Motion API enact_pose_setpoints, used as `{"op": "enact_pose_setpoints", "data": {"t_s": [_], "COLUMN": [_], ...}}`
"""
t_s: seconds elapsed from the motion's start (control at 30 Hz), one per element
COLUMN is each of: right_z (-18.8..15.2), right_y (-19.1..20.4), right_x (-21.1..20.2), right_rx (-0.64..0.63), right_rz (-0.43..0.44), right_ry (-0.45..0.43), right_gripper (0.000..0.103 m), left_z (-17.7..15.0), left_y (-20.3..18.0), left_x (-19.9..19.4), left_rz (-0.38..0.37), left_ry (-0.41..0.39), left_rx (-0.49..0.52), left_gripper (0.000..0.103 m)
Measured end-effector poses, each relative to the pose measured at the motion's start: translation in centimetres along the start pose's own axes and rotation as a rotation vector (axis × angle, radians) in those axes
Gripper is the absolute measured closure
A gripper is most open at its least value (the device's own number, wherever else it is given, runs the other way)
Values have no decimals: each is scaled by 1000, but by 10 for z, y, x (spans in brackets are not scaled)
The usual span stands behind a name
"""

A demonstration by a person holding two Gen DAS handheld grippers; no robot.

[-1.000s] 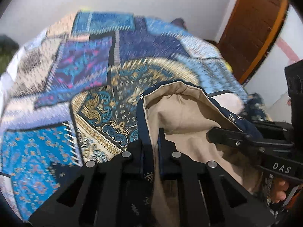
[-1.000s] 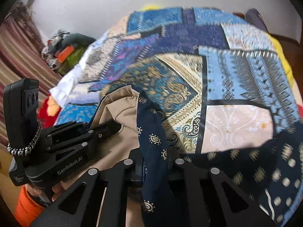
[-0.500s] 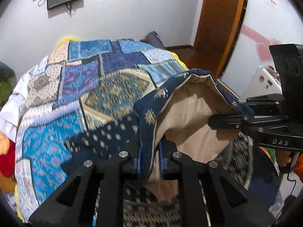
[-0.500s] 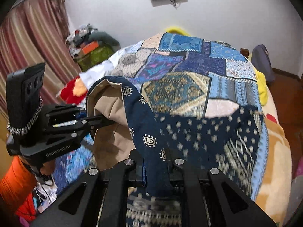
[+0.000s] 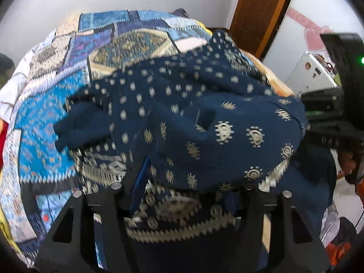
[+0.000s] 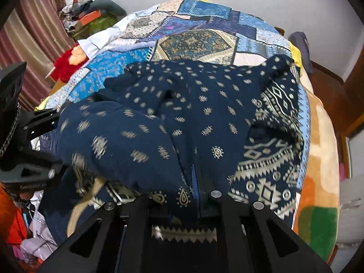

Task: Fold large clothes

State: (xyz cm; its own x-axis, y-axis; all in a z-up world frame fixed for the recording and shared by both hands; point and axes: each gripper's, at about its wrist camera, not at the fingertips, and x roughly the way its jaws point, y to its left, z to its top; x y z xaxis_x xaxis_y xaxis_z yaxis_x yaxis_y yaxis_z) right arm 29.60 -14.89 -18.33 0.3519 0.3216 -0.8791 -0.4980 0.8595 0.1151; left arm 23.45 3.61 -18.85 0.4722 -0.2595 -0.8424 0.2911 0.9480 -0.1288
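Garment [image 6: 182, 118]: navy, pale motifs, heaped mid-frame on the quilt, near edge draped over both tools.
Left gripper [image 5: 182, 193]: jaws opening, wide apart; cloth lies across them, unpinched.
Right gripper [image 6: 198, 195]: jaws closed on a garment fold.
Quilt [image 6: 200, 18]: blue patchwork, upper frame.

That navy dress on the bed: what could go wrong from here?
The left claw is opening while the right claw is shut on the dress; uneven release may skew the fold. The folded-over layer looks bunched, so creases may set. The hem lies near the bed edge and could slide off.
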Motion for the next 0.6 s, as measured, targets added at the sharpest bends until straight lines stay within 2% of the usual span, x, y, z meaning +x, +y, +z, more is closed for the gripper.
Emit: {"op": "enact_pose_setpoints", "data": {"t_s": [0.1,0.27,0.43,0.6], "right_z": [-7,-12,-17,-22], "right_y": [3,8,5,-10], "right_x": [-6,-24,-38,-54], "right_rx": [-11,-46,-48,-26], "right_rz": [-17,-23,-20,1], "right_ry": [-17,-55,-73,-75], "right_gripper": [93,93,93,93], "left_z": [-15,-30,-37,-20], "left_y": [2,20,37,62], "left_x": [4,-3,-28,-53], "left_rz": [13,36,108,170], "left_ry": [26,48,16,-47], "left_rx": [-20,-75,-83,-132], "left_gripper": [40,40,40,36]}}
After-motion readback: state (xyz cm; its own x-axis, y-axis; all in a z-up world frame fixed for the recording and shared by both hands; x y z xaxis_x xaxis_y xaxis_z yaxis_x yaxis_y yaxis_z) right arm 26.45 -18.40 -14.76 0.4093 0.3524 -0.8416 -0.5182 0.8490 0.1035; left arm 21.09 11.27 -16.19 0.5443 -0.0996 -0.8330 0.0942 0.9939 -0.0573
